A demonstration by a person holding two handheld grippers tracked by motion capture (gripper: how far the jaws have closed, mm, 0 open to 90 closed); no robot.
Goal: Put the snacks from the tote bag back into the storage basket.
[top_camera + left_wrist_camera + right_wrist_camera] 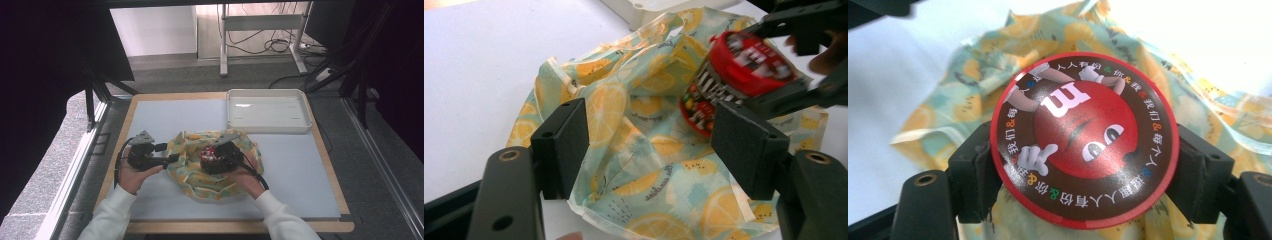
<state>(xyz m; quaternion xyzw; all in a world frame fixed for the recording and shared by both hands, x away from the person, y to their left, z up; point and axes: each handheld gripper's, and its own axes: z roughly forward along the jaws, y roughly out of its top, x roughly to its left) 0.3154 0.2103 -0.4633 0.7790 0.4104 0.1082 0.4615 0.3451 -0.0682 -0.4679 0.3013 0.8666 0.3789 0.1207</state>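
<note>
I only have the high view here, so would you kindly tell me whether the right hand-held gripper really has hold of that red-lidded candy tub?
Observer: Yes. In the right gripper view both pads press on the sides of the candy tub, so the right hand-held gripper is clamped on it.
Operator: Thank you. Is the tub upright?
Observer: No. The left gripper view shows it tilted above the lemon-print cloth bag.
Operator: And is the left hand-held gripper holding the bag?
Observer: Its jaws stand open; the left hand-held gripper has the bag's edge between them, ungripped.
</note>
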